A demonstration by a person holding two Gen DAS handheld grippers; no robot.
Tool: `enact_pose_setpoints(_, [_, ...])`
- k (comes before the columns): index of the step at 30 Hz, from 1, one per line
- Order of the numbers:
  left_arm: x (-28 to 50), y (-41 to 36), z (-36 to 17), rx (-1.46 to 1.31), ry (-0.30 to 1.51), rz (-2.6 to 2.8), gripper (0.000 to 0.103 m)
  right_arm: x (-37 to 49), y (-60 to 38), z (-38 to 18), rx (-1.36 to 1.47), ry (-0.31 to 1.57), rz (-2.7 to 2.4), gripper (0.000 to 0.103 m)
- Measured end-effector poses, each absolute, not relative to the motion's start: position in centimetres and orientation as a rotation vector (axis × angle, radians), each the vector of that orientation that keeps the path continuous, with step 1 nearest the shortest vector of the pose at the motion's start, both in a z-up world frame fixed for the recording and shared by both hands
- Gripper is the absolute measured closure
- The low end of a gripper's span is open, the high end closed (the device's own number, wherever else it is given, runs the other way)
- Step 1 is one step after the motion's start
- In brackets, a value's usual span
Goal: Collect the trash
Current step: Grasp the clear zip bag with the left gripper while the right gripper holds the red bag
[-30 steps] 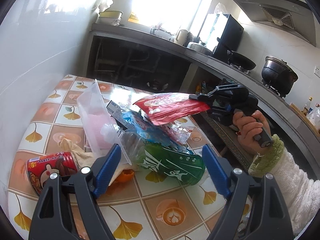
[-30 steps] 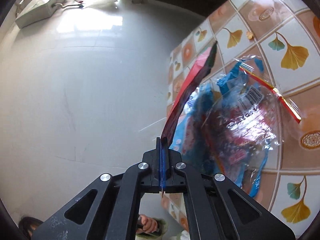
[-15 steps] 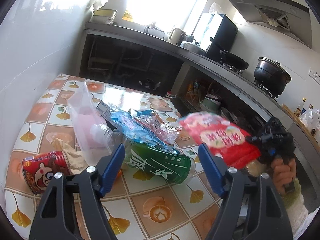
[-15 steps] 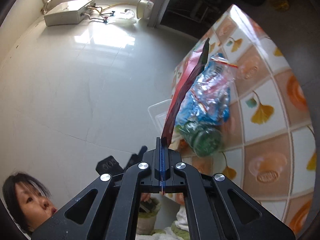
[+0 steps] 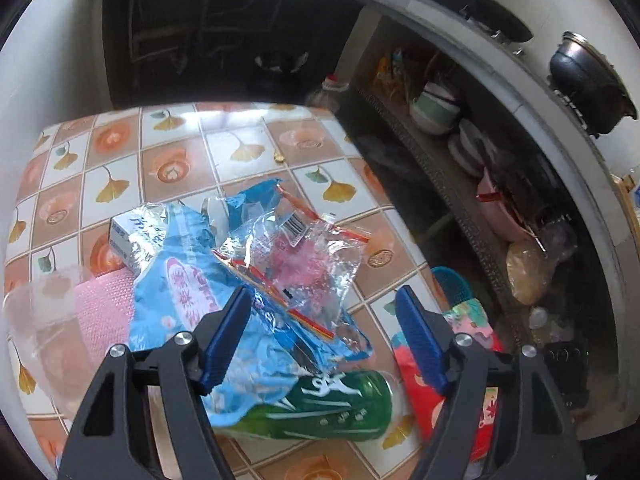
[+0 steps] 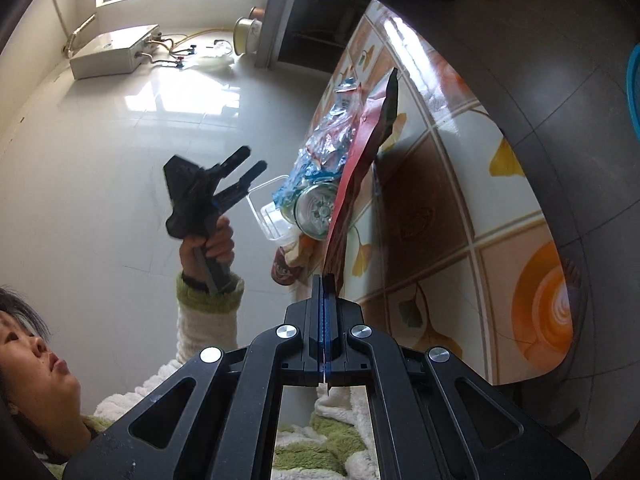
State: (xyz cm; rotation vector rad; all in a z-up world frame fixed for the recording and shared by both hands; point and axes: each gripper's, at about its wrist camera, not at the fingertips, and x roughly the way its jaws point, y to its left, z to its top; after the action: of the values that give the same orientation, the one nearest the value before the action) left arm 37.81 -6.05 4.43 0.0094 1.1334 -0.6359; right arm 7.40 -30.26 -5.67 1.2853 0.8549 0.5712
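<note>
Pinching one red packet (image 6: 362, 168), one green bottle (image 5: 320, 408), one blue wrapper (image 5: 188, 292)

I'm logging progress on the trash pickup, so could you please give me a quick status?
Right gripper shut on flat red foil snack packet. Left gripper open, empty, over crumpled clear plastic wrapper. Green plastic bottle beneath wrappers.

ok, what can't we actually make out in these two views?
- Left wrist view: the green bottle has its neck end buried under the blue wrapper.
- Left wrist view: the red bag is mostly covered by the left gripper finger.
- Right wrist view: the red can is small and half hidden behind the bag.
- Both views: no trash bin is visible.
</note>
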Motion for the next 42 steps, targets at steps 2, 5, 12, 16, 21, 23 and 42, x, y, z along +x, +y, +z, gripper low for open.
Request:
enact_pose_setpoints(2, [40.5,-7.0,2.9,0.044,1.216,-0.608,0.031,7.6,-30.4,-6.0,1.289,0.849,0.583,0.103])
enact_pose_setpoints(5, [43.1,-8.3,1.2,0.134,1.305,-0.586,0.031,7.5,-30.9,-5.8,1.295,0.839,0.6,0.103])
enact_pose_setpoints(12, [45.4,-10.6,-2.0,0.332,1.387,-0.536,0.03,7.7,-31.3,-7.0,1.32,0.835,0.62,0.103])
enact_pose_setpoints(16, [45.2,-11.5,-3.4,0.455,1.39,-0.523,0.032,7.7,-31.5,-7.5,1.336,0.833,0.624,0.103])
enact_pose_setpoints(21, [45.2,-11.6,-3.8,0.51,1.369,-0.501,0.049,7.5,-31.6,-7.7,1.346,0.828,0.626,0.103])
enact_pose_setpoints(23, [45.0,-11.7,-4.0,0.544,1.359,-0.501,0.054,7.5,-31.6,-7.7,1.346,0.828,0.625,0.103])
enact_pose_setpoints(42, [43.8,-12.2,-0.3,0.439,1.195,-0.597,0.102,7.4,-31.8,-7.7,1.352,0.817,0.618,0.103])
